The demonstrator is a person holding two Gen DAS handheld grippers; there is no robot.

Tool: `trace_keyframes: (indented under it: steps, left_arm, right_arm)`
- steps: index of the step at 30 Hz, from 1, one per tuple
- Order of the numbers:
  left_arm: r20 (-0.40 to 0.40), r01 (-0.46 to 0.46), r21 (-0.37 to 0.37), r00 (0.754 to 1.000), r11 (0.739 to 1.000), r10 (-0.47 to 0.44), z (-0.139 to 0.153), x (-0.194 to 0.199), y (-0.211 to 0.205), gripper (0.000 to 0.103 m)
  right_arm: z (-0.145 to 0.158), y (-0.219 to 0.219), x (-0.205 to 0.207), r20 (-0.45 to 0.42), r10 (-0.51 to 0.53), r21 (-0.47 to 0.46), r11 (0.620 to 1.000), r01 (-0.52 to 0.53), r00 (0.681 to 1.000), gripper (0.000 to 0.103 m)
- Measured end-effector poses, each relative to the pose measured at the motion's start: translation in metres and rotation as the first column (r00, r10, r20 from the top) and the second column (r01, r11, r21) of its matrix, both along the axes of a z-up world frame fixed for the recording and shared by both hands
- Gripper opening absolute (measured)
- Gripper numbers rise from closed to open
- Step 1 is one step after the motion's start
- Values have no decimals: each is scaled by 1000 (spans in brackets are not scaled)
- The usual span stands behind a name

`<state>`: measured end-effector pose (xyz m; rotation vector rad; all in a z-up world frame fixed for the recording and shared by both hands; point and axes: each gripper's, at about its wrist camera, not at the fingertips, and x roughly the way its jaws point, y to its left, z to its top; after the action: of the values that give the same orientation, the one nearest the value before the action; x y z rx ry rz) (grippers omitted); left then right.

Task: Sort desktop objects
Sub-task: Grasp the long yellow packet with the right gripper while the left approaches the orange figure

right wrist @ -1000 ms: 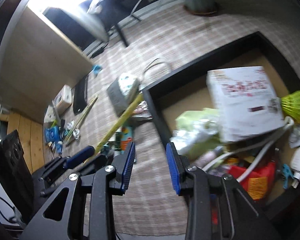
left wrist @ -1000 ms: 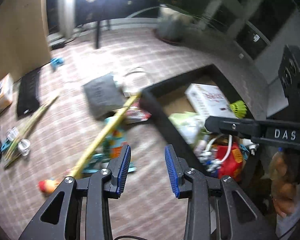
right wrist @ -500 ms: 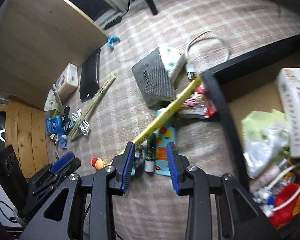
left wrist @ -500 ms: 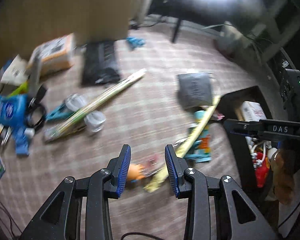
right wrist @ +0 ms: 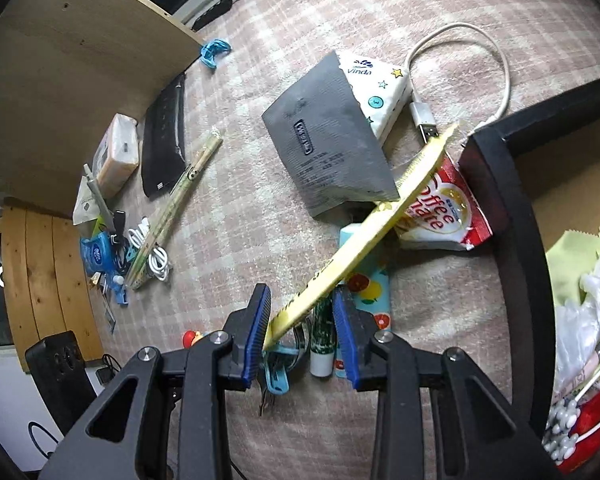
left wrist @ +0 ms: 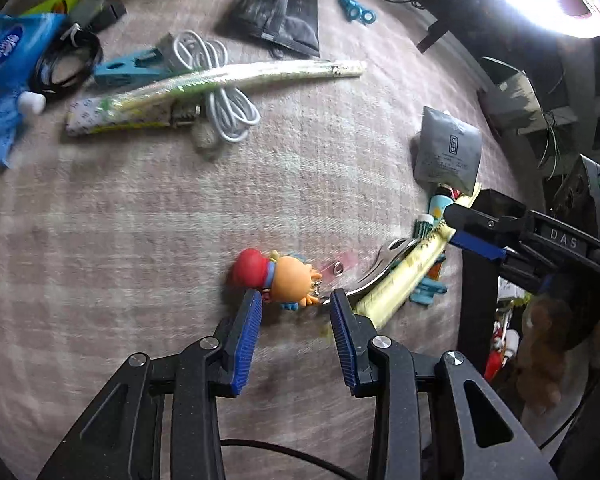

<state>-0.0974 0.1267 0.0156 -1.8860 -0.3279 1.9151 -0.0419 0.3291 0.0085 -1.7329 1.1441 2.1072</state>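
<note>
My left gripper [left wrist: 294, 304] is open just above the cloth, its jaws on either side of a small orange toy figure with a red cap [left wrist: 276, 274]. My right gripper [right wrist: 302, 312] is open over the near end of a long yellow packet [right wrist: 360, 236] that slants up to the black box's [right wrist: 516, 216] corner. The yellow packet also shows in the left wrist view [left wrist: 404, 280], right of the toy. The right gripper's arm [left wrist: 540, 240] shows at the left wrist view's right edge.
A grey pouch [right wrist: 328, 140], a Coffee Mate sachet [right wrist: 444, 208], a white USB cable [right wrist: 480, 60] and a green-white tube [right wrist: 322, 336] lie around the yellow packet. Farther off lie a long wrapped stick [left wrist: 220, 84], white cable [left wrist: 224, 108], black pouch [left wrist: 280, 16] and blue tissue pack [left wrist: 8, 40].
My left gripper has swung left and dropped low over the toy figure. My right gripper has moved left from the black box to the yellow packet's near end.
</note>
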Motion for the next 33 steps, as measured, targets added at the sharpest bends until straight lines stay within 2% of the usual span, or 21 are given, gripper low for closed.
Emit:
trace_keyframes:
  steps: [6, 12, 14, 19, 24, 26, 29, 33]
  left_arm:
    - [-1, -19, 5, 1000, 1000, 19, 1, -10, 6, 34]
    - [-32, 8, -42, 999, 999, -10, 1, -18, 19, 35]
    - [-40, 9, -58, 999, 998, -12, 2, -20, 23, 43]
    - [-50, 2, -85, 999, 996, -6, 4, -26, 32, 53]
    - [-72, -12, -146, 997, 989, 2, 11, -28, 34, 54]
    - [-58, -17, -105, 998, 994, 11, 15, -28, 33, 54]
    - [-91, 21, -171, 995, 985, -37, 17, -32, 39, 54]
    - [-96, 32, -209, 994, 977, -53, 13, -34, 40, 55]
  right_arm:
    - [-8, -5, -7, 23, 3, -2, 1000, -3, 1000, 31]
    - [-6, -14, -11, 20, 53, 26, 998, -53, 998, 23]
    - [-6, -15, -11, 21, 59, 35, 998, -60, 998, 23]
    - [-6, -12, -10, 15, 53, 31, 998, -53, 998, 21]
    - [2, -10, -5, -6, 66, 27, 997, -65, 998, 20]
    - [5, -9, -4, -13, 68, 36, 997, -68, 998, 19]
    - [7, -7, -3, -16, 66, 34, 997, -65, 998, 19]
    - [9, -5, -3, -20, 74, 34, 997, -73, 997, 19]
